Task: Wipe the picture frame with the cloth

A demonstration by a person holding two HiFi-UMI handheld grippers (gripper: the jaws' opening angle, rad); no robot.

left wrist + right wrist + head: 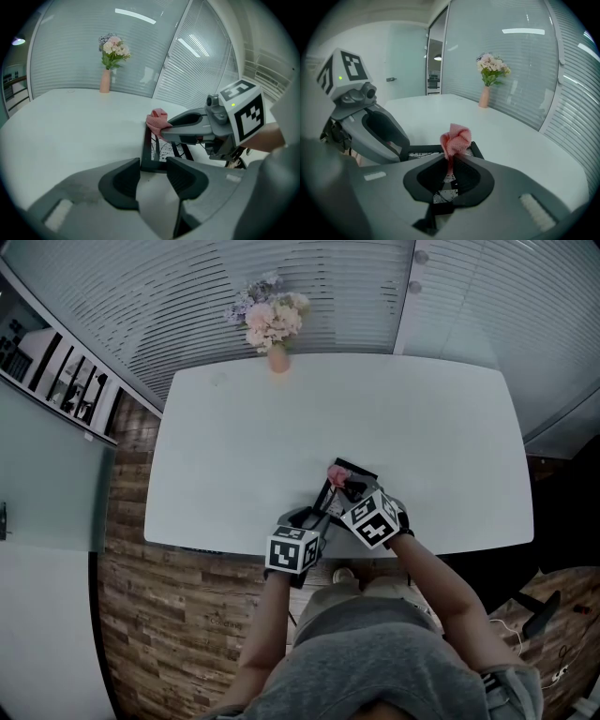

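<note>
A black picture frame (330,495) lies near the white table's front edge (234,545), its print facing up. My left gripper (314,519) is shut on the frame's near edge (144,145), which sits between its jaws. My right gripper (349,488) is shut on a bunched pink cloth (337,472). The cloth (455,139) sticks up from the jaws over the frame (476,150), and the cloth (157,119) sits at the frame's far left corner in the left gripper view. The right gripper (164,133) reaches in from the right there. The left gripper (401,147) shows at the left of the right gripper view.
A pink vase of flowers (277,357) stands at the table's far edge, well away from the frame. Striped glass walls rise behind the table. Wooden floor shows at the left, and the person's body is close against the front edge.
</note>
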